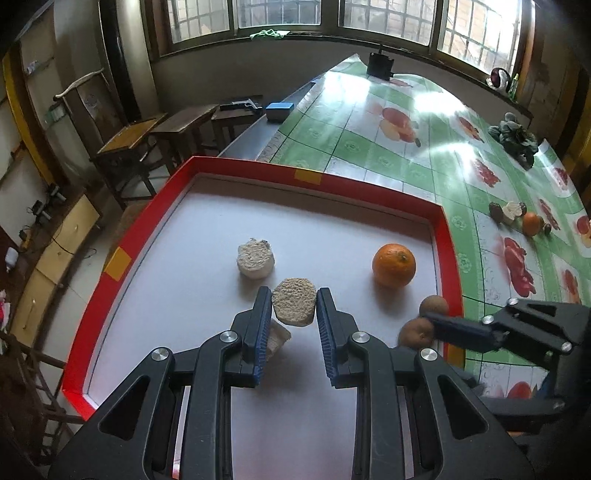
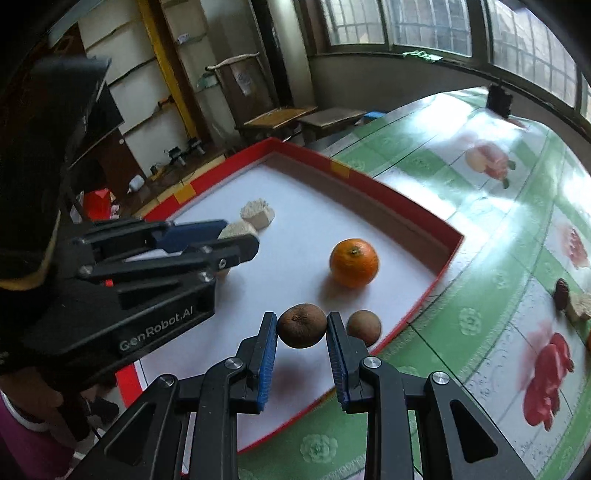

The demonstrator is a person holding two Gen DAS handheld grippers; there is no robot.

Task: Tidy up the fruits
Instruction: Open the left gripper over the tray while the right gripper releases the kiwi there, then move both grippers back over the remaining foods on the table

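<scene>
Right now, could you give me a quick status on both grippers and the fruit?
Left gripper shut on pale spongy slice inside red tray. Right gripper shut on brown fruit; second brown fruit beside it. Orange loose in tray, path unobstructed.

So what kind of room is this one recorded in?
Probably a lived-in home room, not a lab: a fruit-print plastic tablecloth on the table, wooden chairs by the wall, and barred windows behind.
</scene>
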